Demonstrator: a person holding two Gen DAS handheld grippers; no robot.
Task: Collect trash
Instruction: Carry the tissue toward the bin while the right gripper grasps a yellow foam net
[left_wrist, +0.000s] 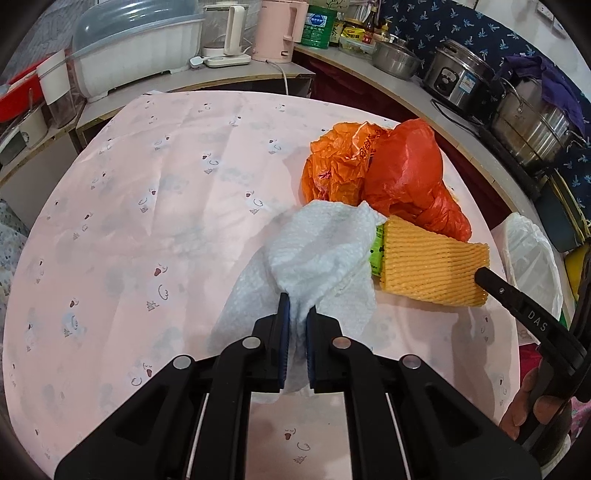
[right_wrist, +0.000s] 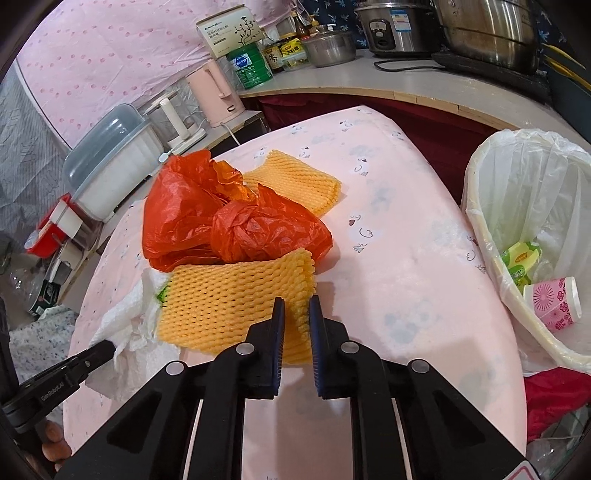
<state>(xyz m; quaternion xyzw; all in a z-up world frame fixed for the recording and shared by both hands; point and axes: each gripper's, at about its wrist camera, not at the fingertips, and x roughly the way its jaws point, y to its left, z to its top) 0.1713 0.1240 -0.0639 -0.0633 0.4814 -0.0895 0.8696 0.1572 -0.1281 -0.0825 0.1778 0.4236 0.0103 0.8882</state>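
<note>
My right claw (right_wrist: 296, 308) pinches net (right_wrist: 236, 306); left claw (left_wrist: 298, 308) pinches tissue (left_wrist: 317, 251). Bin (right_wrist: 517, 192) sits right, nearer right claw.

Black tool (left_wrist: 297, 306), blue pads (left_wrist: 284, 314)

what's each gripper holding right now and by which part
Left gripper pinches the white paper towel by its near end; right gripper pinches the yellow foam net at its near corner edge.

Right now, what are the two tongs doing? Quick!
Left tongs: shut on the white paper towel.
Right tongs: shut on the edge of the yellow foam net.
</note>
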